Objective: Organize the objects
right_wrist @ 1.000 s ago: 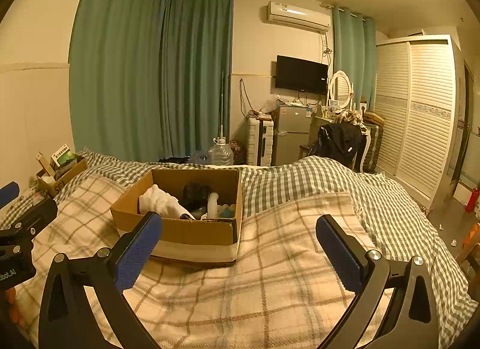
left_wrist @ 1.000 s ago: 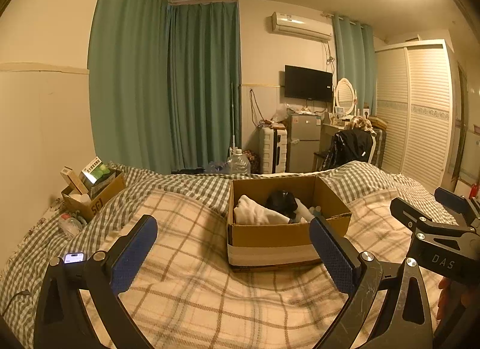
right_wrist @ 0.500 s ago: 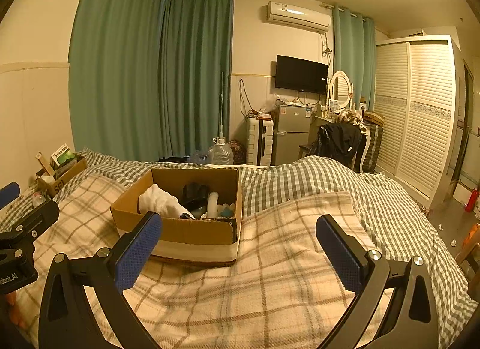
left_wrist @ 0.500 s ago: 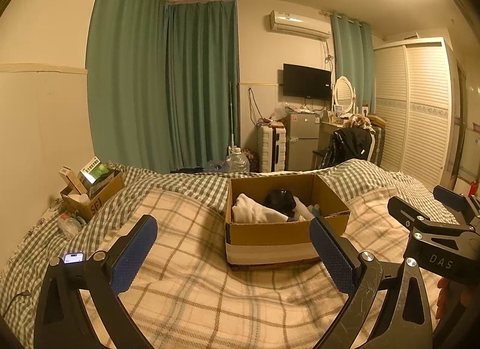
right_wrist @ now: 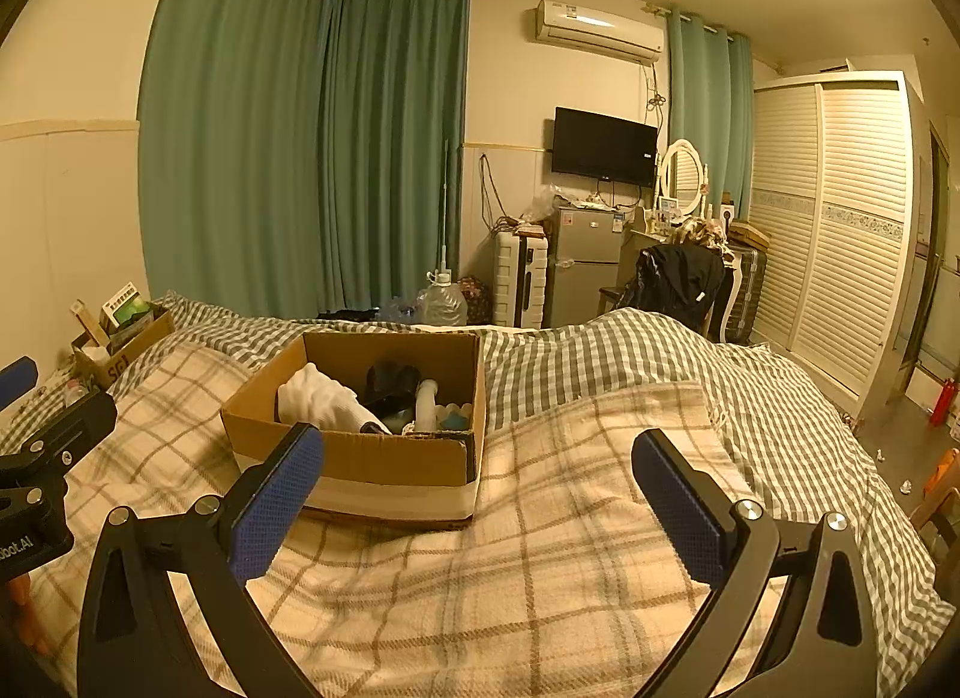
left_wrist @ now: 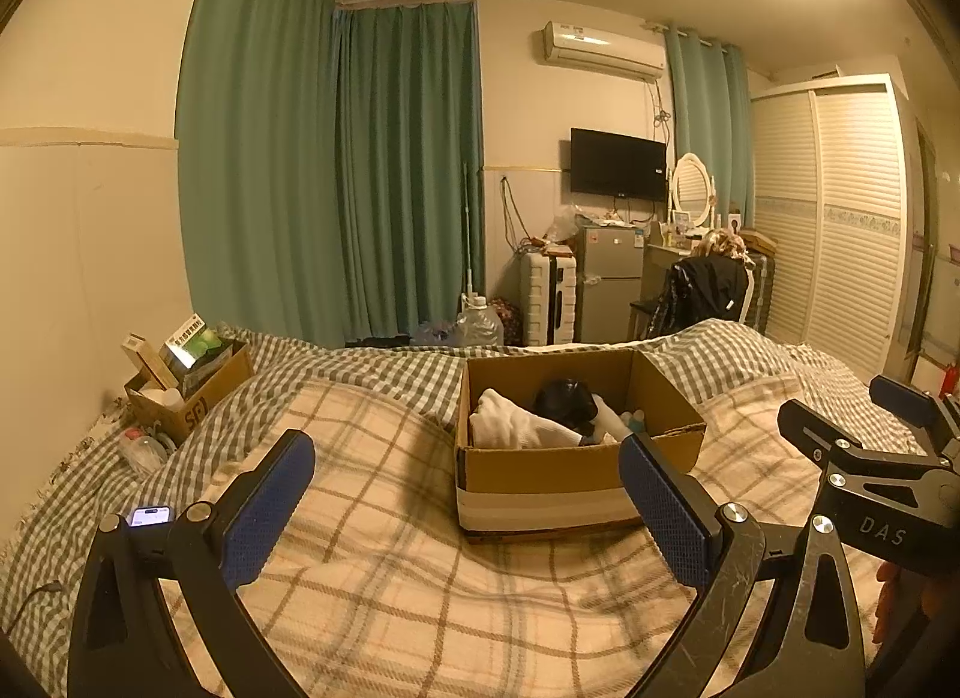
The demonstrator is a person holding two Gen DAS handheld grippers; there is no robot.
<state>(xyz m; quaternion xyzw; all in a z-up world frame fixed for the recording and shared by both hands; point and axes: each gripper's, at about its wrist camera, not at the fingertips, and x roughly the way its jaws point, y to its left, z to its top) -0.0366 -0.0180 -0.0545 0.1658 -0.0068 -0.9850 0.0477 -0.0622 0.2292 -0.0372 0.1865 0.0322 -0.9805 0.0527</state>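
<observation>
Resting on the beige plaid blanket [left_wrist: 420, 608] of the bed, an open brown cardboard box [left_wrist: 558, 467] holds a white folded cloth [left_wrist: 510, 428], a black rounded object [left_wrist: 567, 401] and a white plastic bottle [right_wrist: 426, 401]. The left gripper [left_wrist: 465, 509] and the right gripper [right_wrist: 477, 503] both hover above the blanket near the box, their blue-padded jaws spread wide and holding nothing. A second, smaller cardboard box [left_wrist: 198, 398] stands far left beside the wall.

A wide bed [left_wrist: 384, 596] is covered by a cream checked blanket, and an open brown cardboard box [left_wrist: 558, 473] and a smaller box [left_wrist: 198, 398] are set on it.
</observation>
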